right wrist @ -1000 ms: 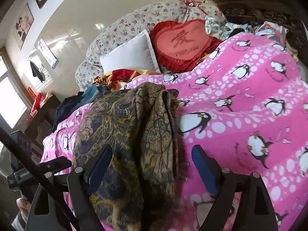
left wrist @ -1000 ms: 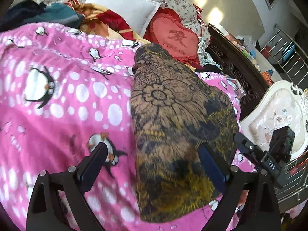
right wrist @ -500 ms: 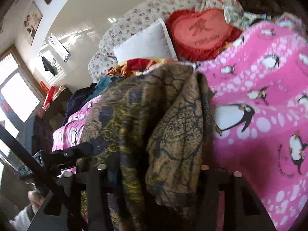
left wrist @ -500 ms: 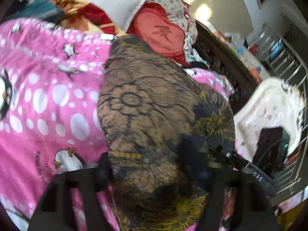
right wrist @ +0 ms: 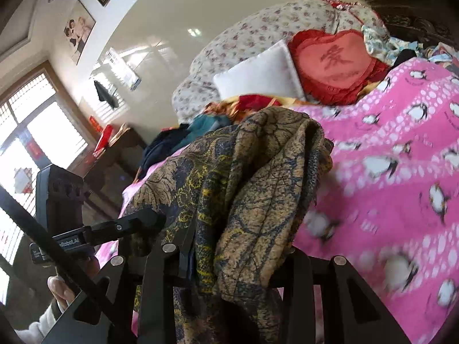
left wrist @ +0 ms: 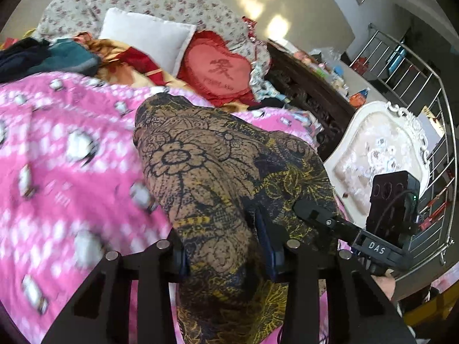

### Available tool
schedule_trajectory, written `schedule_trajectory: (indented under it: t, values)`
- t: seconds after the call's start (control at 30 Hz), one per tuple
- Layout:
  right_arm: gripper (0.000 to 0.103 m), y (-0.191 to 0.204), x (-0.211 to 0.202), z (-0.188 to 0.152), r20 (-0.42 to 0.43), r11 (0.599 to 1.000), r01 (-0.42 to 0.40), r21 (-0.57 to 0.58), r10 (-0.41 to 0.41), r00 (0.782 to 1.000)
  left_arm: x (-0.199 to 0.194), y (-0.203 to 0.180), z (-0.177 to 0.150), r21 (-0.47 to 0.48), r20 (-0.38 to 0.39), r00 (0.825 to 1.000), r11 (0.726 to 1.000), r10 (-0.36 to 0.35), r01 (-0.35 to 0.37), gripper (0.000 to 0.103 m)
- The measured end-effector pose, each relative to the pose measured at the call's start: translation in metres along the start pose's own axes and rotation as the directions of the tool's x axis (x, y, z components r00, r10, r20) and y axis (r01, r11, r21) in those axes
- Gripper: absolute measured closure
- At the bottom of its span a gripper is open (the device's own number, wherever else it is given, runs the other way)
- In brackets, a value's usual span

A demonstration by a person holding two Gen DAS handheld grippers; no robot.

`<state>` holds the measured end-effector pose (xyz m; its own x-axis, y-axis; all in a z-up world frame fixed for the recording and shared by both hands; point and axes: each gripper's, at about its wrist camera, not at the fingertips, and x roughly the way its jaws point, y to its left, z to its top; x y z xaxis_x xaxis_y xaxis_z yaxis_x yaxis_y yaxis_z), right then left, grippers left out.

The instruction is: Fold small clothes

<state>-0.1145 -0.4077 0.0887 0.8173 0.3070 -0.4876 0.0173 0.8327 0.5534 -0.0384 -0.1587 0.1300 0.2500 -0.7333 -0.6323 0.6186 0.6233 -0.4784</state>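
Observation:
A brown and dark-blue floral garment [left wrist: 218, 172] lies folded lengthwise on the pink penguin blanket [left wrist: 66, 154]. My left gripper [left wrist: 223, 246] is shut on its near end, with cloth bunched between the blue pads. My right gripper [right wrist: 238, 255] is shut on the same garment [right wrist: 252, 177] at its other near corner, and the cloth is lifted and drapes over the jaws. Each gripper shows in the other's view, the right one [left wrist: 324, 218] at the garment's right edge, the left one [right wrist: 134, 223] at its left edge.
A red heart cushion [left wrist: 221, 68], a white pillow [left wrist: 146, 34] and a floral pillow [left wrist: 160, 0] sit at the bed's head. Dark clothes [left wrist: 43, 57] are piled at the far left. A carved dark headboard [left wrist: 309, 97] and a white chair back [left wrist: 381, 157] stand to the right.
Both grippers were open on either side of the garment's near end. They moved in, closed on the cloth and have raised it off the blanket.

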Motion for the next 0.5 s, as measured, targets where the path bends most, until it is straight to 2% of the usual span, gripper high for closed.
schedule_trajectory:
  t: [0.13, 0.27, 0.33, 0.37, 0.4, 0.43, 0.47, 0.5]
  values:
    - [0.067, 0.024, -0.002, -0.031, -0.065, 0.999, -0.03, 0.011, 0.031, 0.997, -0.017, 0.008, -0.038, -0.008, -0.056, 0.998, 0.999, 0.042, -0.042, 0.065]
    - [0.065, 0.034, 0.008, -0.071, -0.162, 1.0, -0.025, 0.006, 0.025, 0.986, -0.014, 0.027, -0.083, -0.062, -0.133, 0.987, 0.993, 0.087, -0.096, 0.065]
    - [0.062, 0.029, 0.016, -0.091, -0.214, 1.0, -0.008, 0.013, 0.011, 0.977, -0.004, 0.038, -0.106, -0.114, -0.184, 0.975, 0.983, 0.122, -0.144, 0.064]
    - [0.058, 0.026, 0.02, -0.102, -0.249, 0.999, 0.034, 0.007, -0.031, 0.968, 0.0, 0.043, -0.115, -0.136, -0.202, 0.97, 0.977, 0.133, -0.163, 0.064]
    - [0.053, 0.021, 0.02, -0.109, -0.261, 0.998, 0.066, 0.002, -0.063, 0.963, -0.001, 0.046, -0.118, -0.15, -0.194, 0.972, 0.975, 0.133, -0.164, 0.057]
    - [0.048, 0.018, 0.018, -0.114, -0.268, 0.996, 0.093, -0.002, -0.091, 0.959, -0.004, 0.049, -0.123, -0.167, -0.171, 0.975, 0.971, 0.141, -0.169, 0.047]
    - [0.039, 0.011, 0.013, -0.116, -0.269, 0.993, 0.119, 0.005, -0.114, 0.956, -0.007, 0.05, -0.124, -0.167, -0.162, 0.973, 0.968, 0.162, -0.189, 0.041]
    - [0.037, 0.007, 0.007, -0.116, -0.263, 0.991, 0.129, 0.018, -0.12, 0.957, -0.011, 0.051, -0.125, -0.169, -0.148, 0.97, 0.961, 0.195, -0.219, 0.036]
